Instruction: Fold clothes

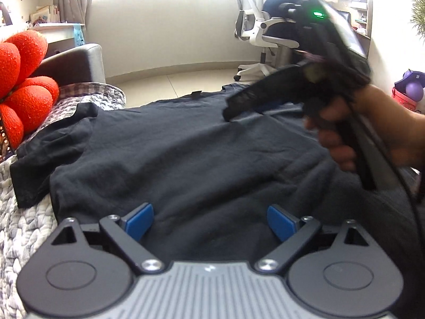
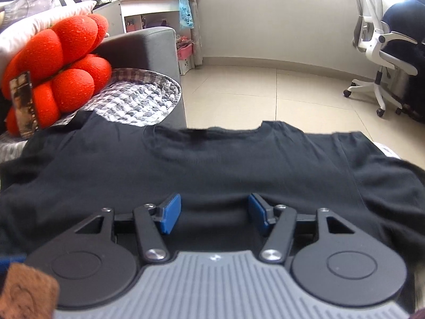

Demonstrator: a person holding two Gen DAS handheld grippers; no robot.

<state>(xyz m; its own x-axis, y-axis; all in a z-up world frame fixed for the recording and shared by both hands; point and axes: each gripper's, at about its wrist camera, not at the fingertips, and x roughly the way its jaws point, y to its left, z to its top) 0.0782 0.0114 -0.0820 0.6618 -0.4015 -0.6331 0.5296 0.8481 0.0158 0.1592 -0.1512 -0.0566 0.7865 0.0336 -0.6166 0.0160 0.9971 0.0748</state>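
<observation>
Quilted grey bedding (image 1: 16, 236) is covered by a black T-shirt (image 1: 186, 154), spread flat. Left gripper (image 1: 211, 222) and right gripper (image 2: 214, 214) are held over it, jaws apart, nothing clasped. Red cushions (image 2: 66, 71) are seen beyond.

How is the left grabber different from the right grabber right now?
The left gripper has its blue pads spread wider than the right gripper. Neither holds the black T-shirt; both hover over it with empty jaws. In the left view, the right gripper looks blurred. Both have blue pads and black arms.
</observation>
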